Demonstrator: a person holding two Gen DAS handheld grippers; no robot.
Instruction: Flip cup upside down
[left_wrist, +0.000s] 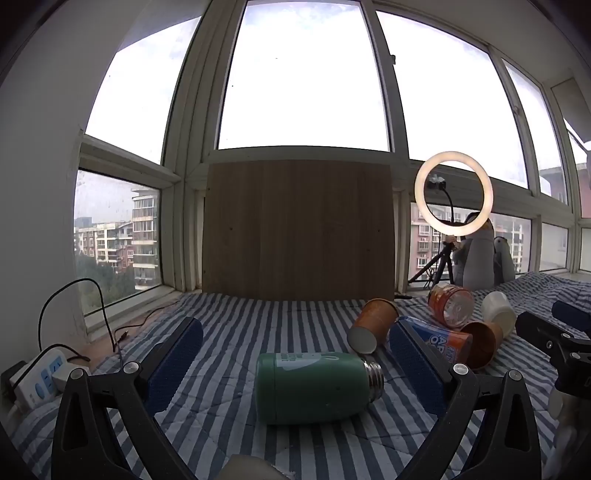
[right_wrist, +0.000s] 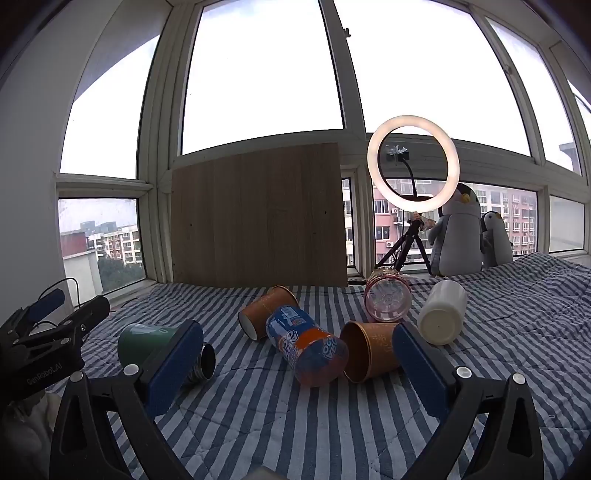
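Several cups lie on their sides on the striped bedspread. A green flask with a metal threaded neck lies between the fingers of my open left gripper; it also shows in the right wrist view. My open right gripper frames a blue-orange printed cup and a brown paper cup with its mouth facing me. A second brown paper cup lies behind with its base towards me. A white cup and a pink-orange clear cup lie further right.
A wooden board leans on the window at the back. A ring light on a tripod and two penguin toys stand at the back right. A power strip with cables lies at the left edge.
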